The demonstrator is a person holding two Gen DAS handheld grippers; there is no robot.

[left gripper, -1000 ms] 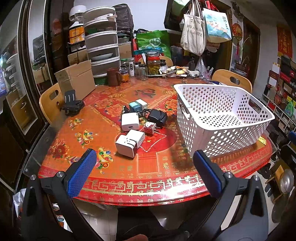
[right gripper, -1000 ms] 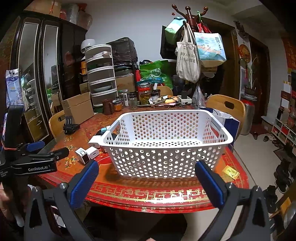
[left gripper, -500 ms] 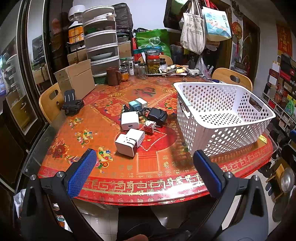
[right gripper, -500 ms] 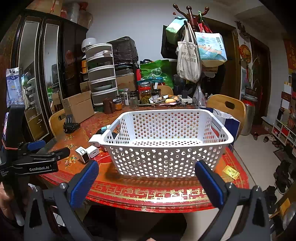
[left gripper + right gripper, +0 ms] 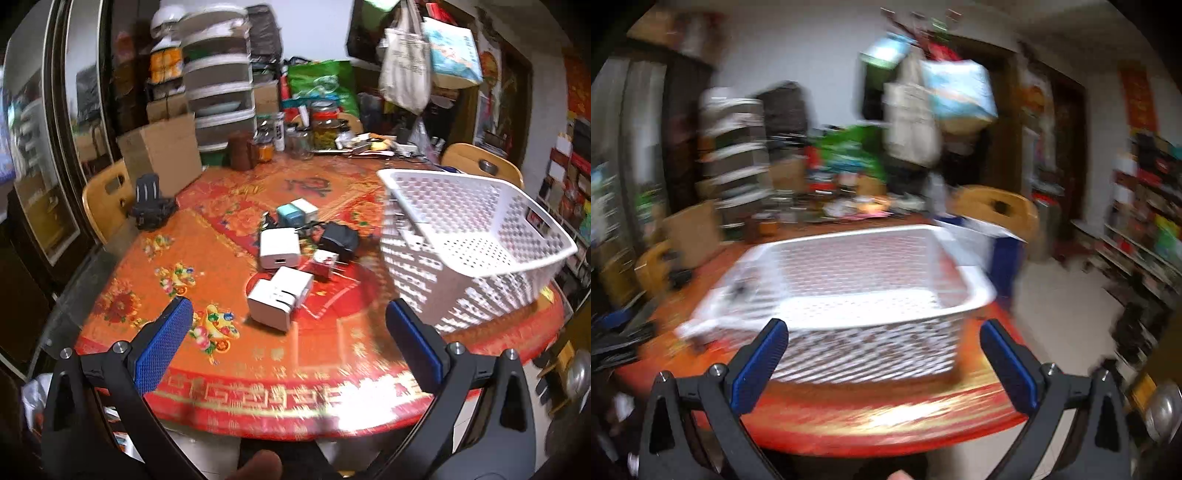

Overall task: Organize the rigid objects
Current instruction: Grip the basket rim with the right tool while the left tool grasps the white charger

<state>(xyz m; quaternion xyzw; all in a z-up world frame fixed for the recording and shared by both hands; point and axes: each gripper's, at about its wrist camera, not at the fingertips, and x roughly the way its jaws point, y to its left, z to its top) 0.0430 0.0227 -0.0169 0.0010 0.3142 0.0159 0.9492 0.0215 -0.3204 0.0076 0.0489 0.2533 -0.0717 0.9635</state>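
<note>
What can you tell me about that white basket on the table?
The white basket is a rectangular tub of what looks like hard plastic, its walls and floor pierced all over with small round holes. It has a smooth rolled rim and a cut-out handle slot in an end wall. It stands upright on the red patterned tablecloth, to the right of a cluster of small chargers. No items show inside it. Neither gripper touches it; the right wrist view is blurred.
</note>
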